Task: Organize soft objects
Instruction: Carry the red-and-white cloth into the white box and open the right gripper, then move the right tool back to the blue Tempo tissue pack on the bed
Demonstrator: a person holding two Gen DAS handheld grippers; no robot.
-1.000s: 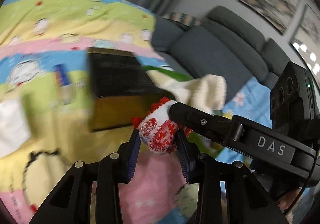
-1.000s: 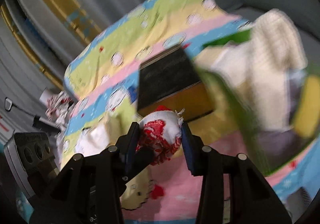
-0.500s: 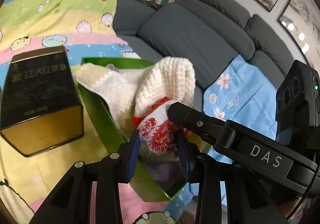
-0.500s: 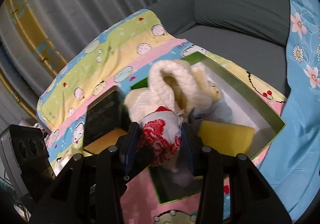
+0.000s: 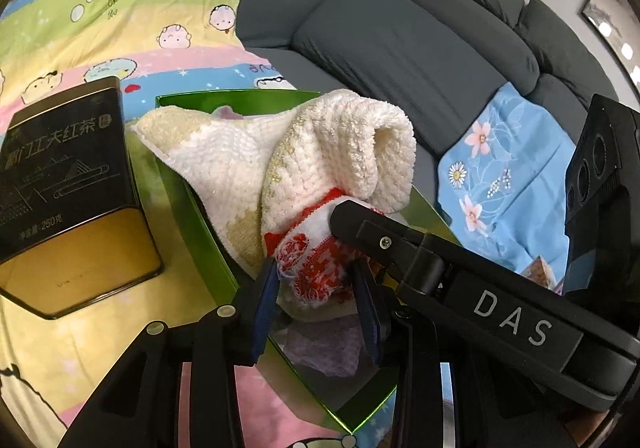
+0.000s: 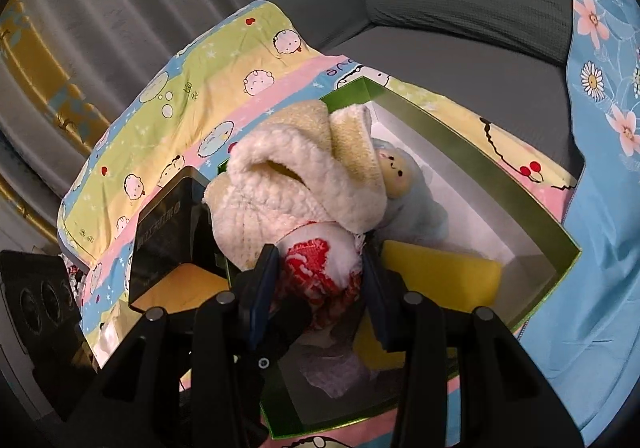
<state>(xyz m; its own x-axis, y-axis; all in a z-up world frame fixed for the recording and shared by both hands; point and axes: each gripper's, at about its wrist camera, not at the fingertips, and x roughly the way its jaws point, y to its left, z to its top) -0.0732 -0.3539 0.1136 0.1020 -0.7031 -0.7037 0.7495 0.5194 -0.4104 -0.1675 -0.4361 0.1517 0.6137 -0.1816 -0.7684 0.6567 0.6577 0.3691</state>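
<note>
Both grippers grip one red-and-white cloth bundle point(image 5: 310, 268), also in the right wrist view point(image 6: 320, 268), and hold it over the green box point(image 6: 480, 172). My left gripper point(image 5: 316, 300) and my right gripper point(image 6: 320, 288) are each shut on it. The box holds a cream knitted towel point(image 5: 320, 152) draped over its left rim, a blue plush doll point(image 6: 404, 184), a yellow sponge point(image 6: 436, 272) and a lilac cloth point(image 5: 320, 348).
A black and gold tea tin point(image 5: 68, 184) lies left of the box on the cartoon-print blanket point(image 5: 120, 20). A grey sofa point(image 5: 420, 32) with a blue floral sheet point(image 5: 504, 184) lies behind and right. Curtains point(image 6: 120, 8) hang at the back.
Both grippers carried the red-and-white cloth from above the tea tin rightward and down, until it sits over the green box against the cream towel.
</note>
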